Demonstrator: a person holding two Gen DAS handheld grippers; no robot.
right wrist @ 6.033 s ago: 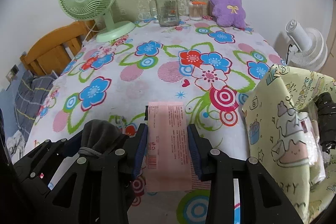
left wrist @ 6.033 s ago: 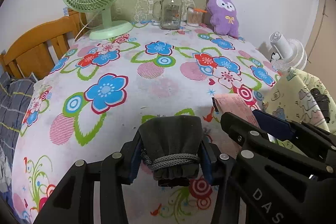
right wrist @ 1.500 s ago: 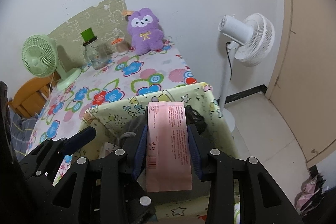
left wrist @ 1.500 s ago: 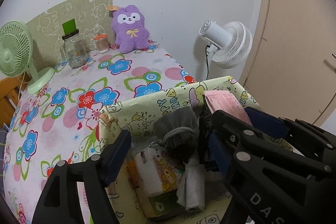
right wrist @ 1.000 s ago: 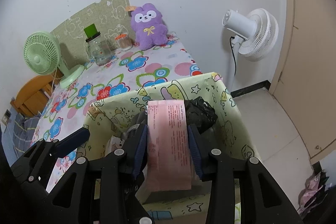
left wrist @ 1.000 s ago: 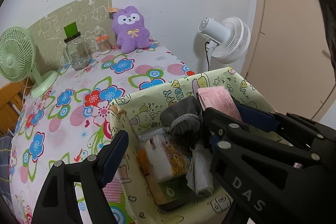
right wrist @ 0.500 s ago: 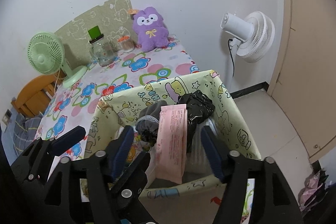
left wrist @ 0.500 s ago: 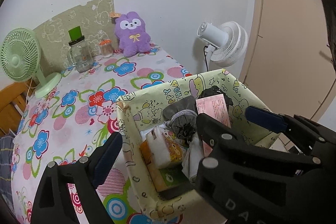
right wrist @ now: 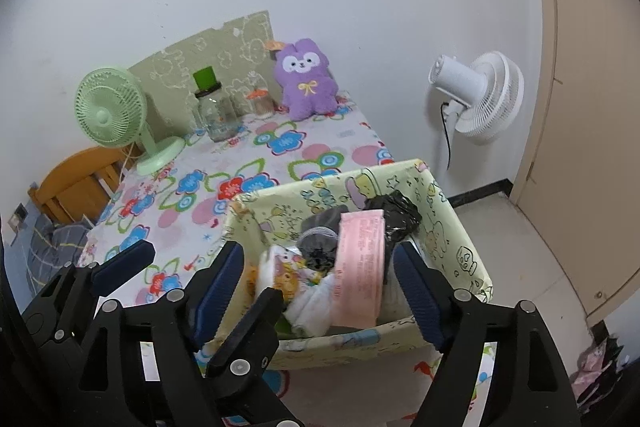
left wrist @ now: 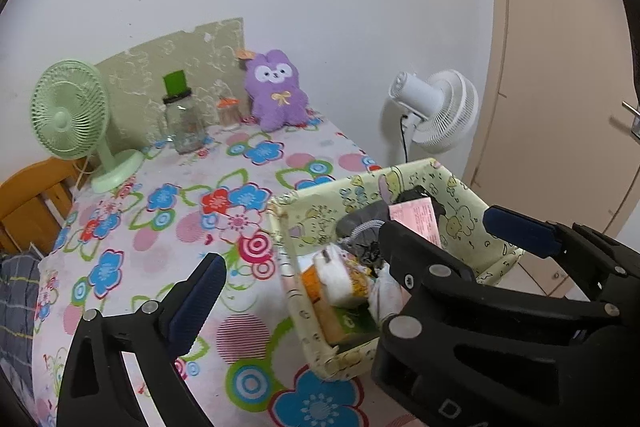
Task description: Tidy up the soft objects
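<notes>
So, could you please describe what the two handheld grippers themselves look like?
Both the left gripper and right gripper are matte black plastic with angular, cut-out linkage arms joined by round silver rivets. Each finger carries a ribbed dark-blue pad. White raised letters mark one body. No cables or sleeves are visible.

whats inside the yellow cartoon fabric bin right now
Inside the yellow cartoon-print fabric bin: a grey drawstring pouch, a pink printed packet, a crumpled black bag, a cartoon tissue pack and white cloth. Anything beneath them is covered.
</notes>
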